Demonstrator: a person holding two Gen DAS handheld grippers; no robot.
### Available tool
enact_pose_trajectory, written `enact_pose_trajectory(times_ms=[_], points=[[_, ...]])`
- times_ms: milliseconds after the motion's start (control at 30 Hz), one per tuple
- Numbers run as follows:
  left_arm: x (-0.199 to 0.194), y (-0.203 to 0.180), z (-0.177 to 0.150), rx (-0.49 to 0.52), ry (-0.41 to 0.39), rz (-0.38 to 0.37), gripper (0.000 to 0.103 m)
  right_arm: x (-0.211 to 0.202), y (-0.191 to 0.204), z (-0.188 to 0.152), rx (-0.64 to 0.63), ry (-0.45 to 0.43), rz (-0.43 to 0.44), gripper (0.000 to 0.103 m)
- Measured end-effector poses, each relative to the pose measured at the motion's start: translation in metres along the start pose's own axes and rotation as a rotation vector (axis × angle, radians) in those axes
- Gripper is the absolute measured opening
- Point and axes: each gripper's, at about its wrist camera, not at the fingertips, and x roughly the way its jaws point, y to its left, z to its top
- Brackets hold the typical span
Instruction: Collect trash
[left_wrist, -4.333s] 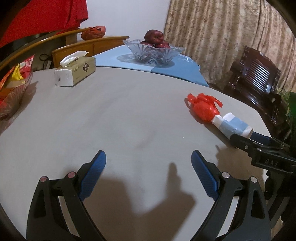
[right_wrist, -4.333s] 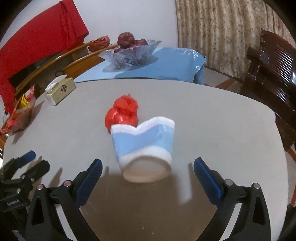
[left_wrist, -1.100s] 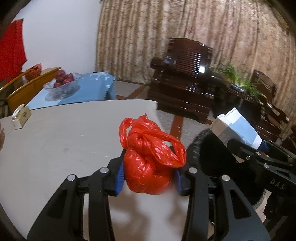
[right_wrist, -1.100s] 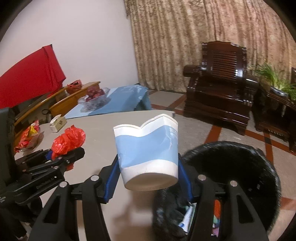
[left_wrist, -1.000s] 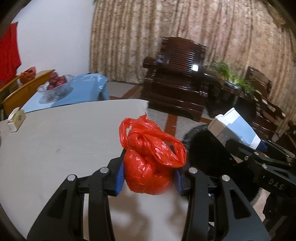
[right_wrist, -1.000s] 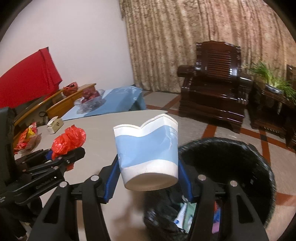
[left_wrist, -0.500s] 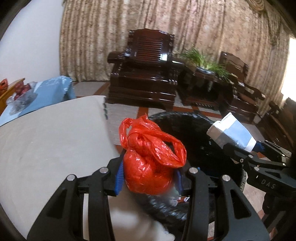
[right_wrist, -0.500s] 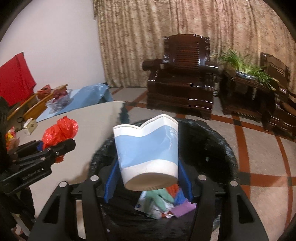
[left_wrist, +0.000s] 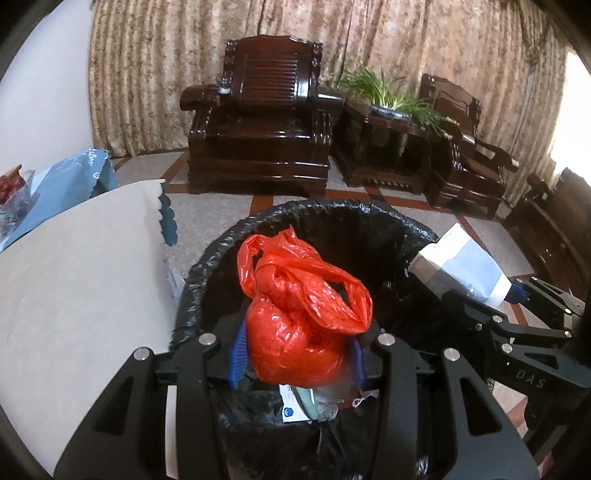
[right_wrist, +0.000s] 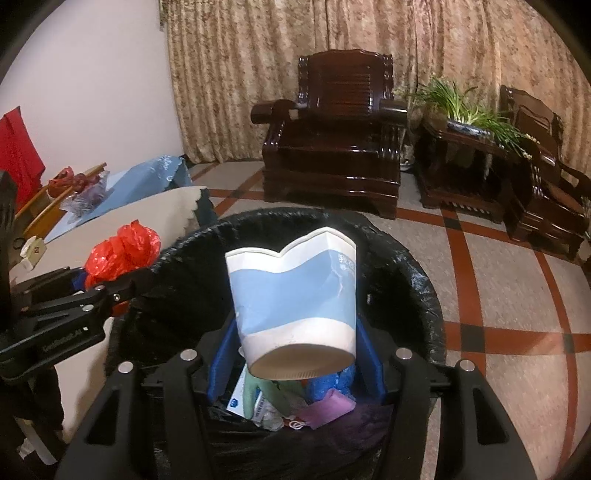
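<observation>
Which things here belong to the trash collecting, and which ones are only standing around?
Belong to the job:
- red plastic bag, held in the left gripper
- crushed paper cup, held in the right gripper
- black-lined trash bin, below both

Only standing around:
- dark wooden armchair
- potted plant
- tissue box
- glass fruit bowl

We see the right gripper (right_wrist: 295, 354) clamping a dented blue-and-white paper cup (right_wrist: 293, 306) directly over the black-lined trash bin (right_wrist: 417, 280). Left of the bin, the left gripper (right_wrist: 83, 280) grips a red plastic bag (right_wrist: 122, 251) above its rim.
</observation>
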Motion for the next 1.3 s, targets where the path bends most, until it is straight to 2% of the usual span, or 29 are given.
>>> enact_pose_trajectory(times_ms=[67,133,167,233,500,733,967,1300], points=[[0.007,-0.001,0.002,0.006,0.012,-0.006,0.042,0.005,-0.005,0.0,0.005,0.008,-0.004,0.058],[0.011,-0.005,0.003,0.01,0.022,-0.018,0.045,0.008,-0.008,0.001,0.005,0.009,-0.014,0.063],[0.013,-0.006,0.004,0.016,0.026,-0.018,0.047,0.009,-0.01,0.001,0.004,0.008,-0.016,0.064],[0.013,-0.008,0.004,0.014,0.022,-0.03,0.053,0.009,-0.012,0.0,0.005,0.004,-0.03,0.076],[0.001,-0.002,0.006,-0.003,0.005,-0.04,0.081,-0.002,-0.021,-0.002,0.019,-0.018,-0.053,0.097],[-0.026,0.01,0.013,-0.039,-0.028,-0.047,0.088,-0.023,-0.021,0.004,0.033,-0.044,-0.04,0.097],[-0.068,0.02,0.01,-0.055,-0.071,0.004,0.094,-0.05,-0.003,0.007,0.025,-0.07,-0.008,0.097],[-0.121,0.032,-0.009,-0.091,-0.091,0.08,0.095,-0.087,0.028,0.009,0.0,-0.085,0.047,0.097]])
